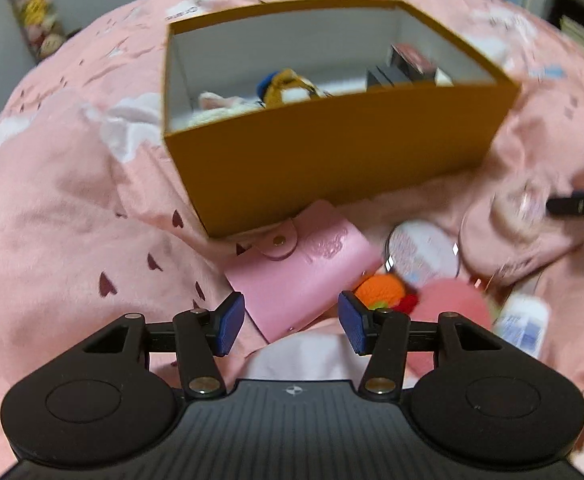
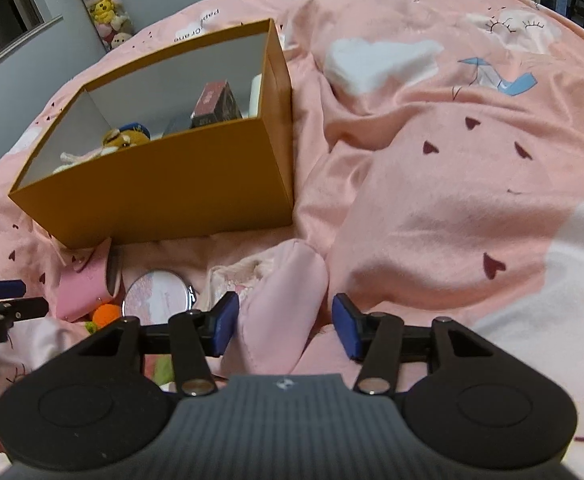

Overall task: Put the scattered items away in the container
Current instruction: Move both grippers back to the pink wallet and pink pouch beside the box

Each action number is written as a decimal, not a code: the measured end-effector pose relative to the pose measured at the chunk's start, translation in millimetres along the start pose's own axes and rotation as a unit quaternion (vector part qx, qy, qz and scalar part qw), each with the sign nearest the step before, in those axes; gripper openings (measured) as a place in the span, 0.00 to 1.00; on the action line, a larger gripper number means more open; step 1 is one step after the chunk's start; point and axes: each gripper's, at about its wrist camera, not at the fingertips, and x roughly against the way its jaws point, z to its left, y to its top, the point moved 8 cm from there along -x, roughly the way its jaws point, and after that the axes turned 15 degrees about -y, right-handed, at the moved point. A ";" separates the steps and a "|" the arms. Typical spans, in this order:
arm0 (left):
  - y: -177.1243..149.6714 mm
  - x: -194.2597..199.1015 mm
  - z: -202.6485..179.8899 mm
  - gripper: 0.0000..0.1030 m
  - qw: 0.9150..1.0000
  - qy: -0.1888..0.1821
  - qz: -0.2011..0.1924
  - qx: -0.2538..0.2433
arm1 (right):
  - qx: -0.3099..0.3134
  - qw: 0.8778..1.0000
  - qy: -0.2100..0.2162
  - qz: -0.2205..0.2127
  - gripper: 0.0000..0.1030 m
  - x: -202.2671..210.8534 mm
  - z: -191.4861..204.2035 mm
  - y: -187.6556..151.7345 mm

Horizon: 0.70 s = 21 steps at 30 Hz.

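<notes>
One open mustard cardboard box (image 2: 163,192) is sitting on the pink bed (image 2: 432,184), long axis slanting left-right. Both hand-held grippers, left (image 1: 292,322) and right (image 2: 283,328), are gaping open over one pink wallet (image 1: 304,276) and one pink fabric pouch (image 2: 279,312).

A bed under a rumpled pink blanket (image 2: 432,184) carried an open orange box (image 2: 163,196). In front of it lay a pink wallet (image 1: 304,268), a round compact (image 2: 157,292), a pink pouch (image 2: 279,300), an orange crocheted piece (image 1: 380,290) and, blurred, possibly a small white bottle (image 1: 522,322).
</notes>
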 end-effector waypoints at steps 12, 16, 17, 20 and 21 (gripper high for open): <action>-9.1 -42.5 -10.6 0.59 0.995 0.024 0.060 -0.072 | -0.016 0.999 0.021 0.033 0.53 -21.1 -0.2 -4.0; -7.8 -51.3 -12.5 0.59 0.993 0.040 0.061 -0.091 | -0.016 0.999 0.023 0.034 0.53 -22.7 0.7 -4.3; -8.5 -54.6 -12.9 0.60 0.992 0.047 0.066 -0.098 | -0.016 0.999 0.023 0.034 0.53 -23.1 0.9 -4.5; -9.6 -60.1 -15.2 0.62 0.989 0.059 0.073 -0.114 | -0.013 0.999 0.024 0.035 0.53 -24.5 2.1 -5.0; -9.5 -61.1 -15.3 0.62 0.989 0.062 0.074 -0.116 | -0.011 0.999 0.024 0.035 0.53 -25.2 2.6 -4.8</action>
